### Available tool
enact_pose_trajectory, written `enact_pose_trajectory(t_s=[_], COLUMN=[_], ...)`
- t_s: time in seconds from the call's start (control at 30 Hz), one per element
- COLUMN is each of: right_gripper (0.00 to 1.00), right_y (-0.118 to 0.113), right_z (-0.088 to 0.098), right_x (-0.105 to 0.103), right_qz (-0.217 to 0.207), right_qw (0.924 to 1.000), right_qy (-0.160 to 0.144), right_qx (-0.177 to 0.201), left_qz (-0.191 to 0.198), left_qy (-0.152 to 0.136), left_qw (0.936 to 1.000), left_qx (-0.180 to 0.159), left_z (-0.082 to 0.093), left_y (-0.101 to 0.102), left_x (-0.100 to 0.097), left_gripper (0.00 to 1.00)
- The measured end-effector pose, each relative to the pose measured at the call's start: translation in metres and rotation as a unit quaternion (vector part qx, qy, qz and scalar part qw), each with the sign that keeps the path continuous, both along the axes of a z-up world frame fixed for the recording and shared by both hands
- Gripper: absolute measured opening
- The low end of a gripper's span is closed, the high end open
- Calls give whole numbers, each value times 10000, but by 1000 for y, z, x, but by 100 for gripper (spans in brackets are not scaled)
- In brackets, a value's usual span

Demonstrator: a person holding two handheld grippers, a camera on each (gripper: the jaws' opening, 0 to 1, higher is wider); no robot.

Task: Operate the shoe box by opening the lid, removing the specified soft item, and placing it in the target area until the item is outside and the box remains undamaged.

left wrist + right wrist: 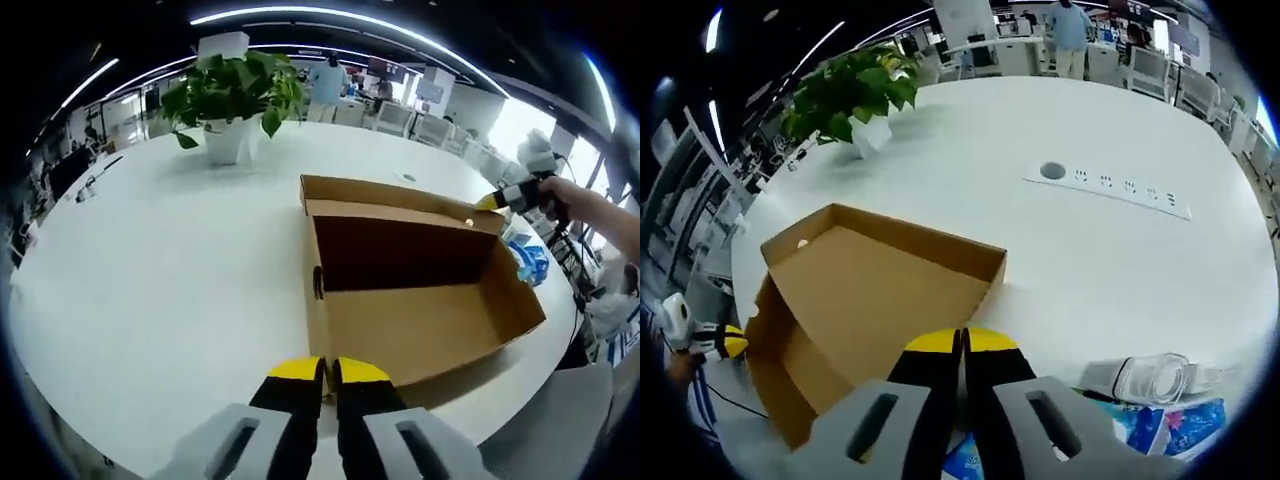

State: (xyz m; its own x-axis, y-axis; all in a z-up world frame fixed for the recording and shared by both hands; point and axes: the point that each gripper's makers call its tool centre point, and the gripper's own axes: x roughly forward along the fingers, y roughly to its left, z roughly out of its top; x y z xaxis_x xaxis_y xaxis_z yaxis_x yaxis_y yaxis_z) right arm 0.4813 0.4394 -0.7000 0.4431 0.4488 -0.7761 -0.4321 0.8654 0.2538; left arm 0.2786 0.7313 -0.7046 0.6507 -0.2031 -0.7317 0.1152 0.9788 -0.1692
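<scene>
The open brown cardboard shoe box [415,290] lies on the round white desk [170,270], its inside bare in the left gripper view. The right gripper view shows blue-white soft packets [1160,420] beside the box. Both grippers' fingers [322,372] [961,345] are clenched, grasping nothing.

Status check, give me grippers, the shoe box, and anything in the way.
Left gripper shut, empty, at box's near edge. Right gripper shut, empty. Shoe box open, inside looks empty. Soft blue-white packet on table beside it. Nothing blocking.
</scene>
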Motion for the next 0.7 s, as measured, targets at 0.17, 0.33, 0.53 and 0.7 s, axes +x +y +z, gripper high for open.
enact_pose_trajectory(t_s=[0.17,0.33,0.53,0.7], right_gripper=[0,0,0,0], right_y=[1,2,2,4], right_z=[6,14,23,31], right_x=[-3,-5,-6,-8], right_qz=[33,63,48,51], right_qw=[9999,9997,9990,9982], right_qy=[-111,-236,-397,-522], right_qx=[17,64,212,306], left_qz=[10,22,22,35], left_qy=[9,6,7,14], left_qw=[10000,10000,10000,10000], left_qx=[12,39,79,77], left_z=[0,0,1,1], left_y=[0,-1,-1,-1], left_x=[0,-1,-2,-3], left_gripper=[4,3,3,3])
